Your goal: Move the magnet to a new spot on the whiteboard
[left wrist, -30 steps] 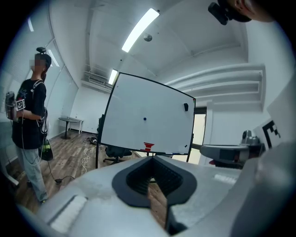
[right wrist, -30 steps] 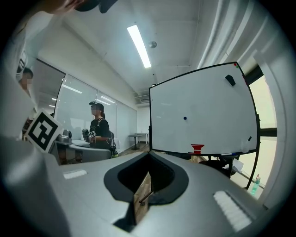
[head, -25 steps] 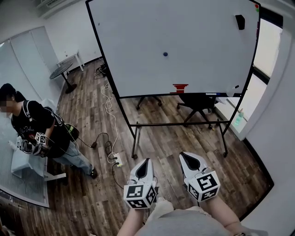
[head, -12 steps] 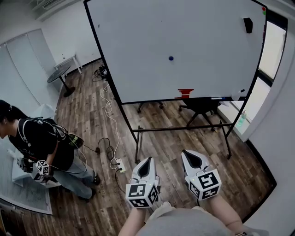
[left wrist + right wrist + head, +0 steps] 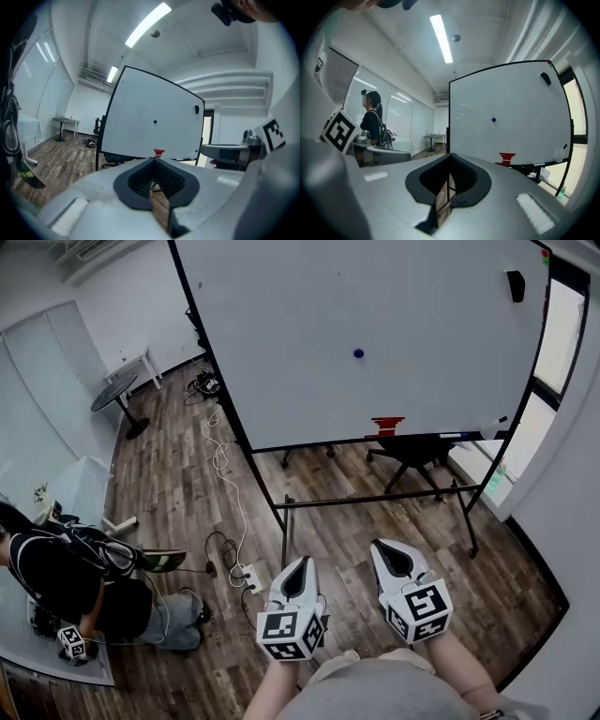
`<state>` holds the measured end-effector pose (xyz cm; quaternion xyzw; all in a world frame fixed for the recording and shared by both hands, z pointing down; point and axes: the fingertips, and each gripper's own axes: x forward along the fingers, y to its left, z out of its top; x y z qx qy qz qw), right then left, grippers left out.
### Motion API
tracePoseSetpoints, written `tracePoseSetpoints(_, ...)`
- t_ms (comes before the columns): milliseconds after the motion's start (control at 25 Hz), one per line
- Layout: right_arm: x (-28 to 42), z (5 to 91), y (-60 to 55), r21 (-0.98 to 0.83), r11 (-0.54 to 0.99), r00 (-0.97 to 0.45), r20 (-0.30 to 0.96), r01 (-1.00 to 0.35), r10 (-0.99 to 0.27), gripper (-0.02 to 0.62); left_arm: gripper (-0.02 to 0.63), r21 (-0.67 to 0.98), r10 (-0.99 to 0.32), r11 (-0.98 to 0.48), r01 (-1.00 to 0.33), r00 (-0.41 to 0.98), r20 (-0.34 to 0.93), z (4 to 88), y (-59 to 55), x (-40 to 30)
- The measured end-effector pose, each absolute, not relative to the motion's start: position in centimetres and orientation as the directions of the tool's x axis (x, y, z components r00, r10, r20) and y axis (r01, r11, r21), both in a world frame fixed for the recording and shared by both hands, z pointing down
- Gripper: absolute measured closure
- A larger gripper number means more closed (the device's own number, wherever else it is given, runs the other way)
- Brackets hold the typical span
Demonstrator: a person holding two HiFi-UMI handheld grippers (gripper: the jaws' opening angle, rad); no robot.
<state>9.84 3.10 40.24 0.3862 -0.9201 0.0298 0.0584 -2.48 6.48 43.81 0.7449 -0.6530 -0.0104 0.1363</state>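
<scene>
Blue magnet (image 5: 358, 353) stuck near the middle of the whiteboard (image 5: 281, 334), above the red object (image 5: 387, 426) at the whiteboard's bottom edge. Left gripper (image 5: 299, 565) and right gripper (image 5: 383, 549) well apart from the whiteboard, jaws clenched, empty.

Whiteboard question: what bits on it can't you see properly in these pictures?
- whiteboard, head view: its top edge runs off the top of the picture.
- blue magnet, every view: too small to show more than a round dot.
- red thing at the board's bottom edge: too small to tell what it is.
- black thing near the top right corner: too small to tell what it is.
</scene>
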Motion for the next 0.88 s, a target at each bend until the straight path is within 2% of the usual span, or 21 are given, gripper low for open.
tracePoseSetpoints(880,7.1,40.6,-5.9,0.000,0.667,-0.662,0.122,-0.745,-0.740,0.595,0.601,0.226,-0.977,-0.079,-0.971,0.121,0.178,45.6,-0.7,-7.2)
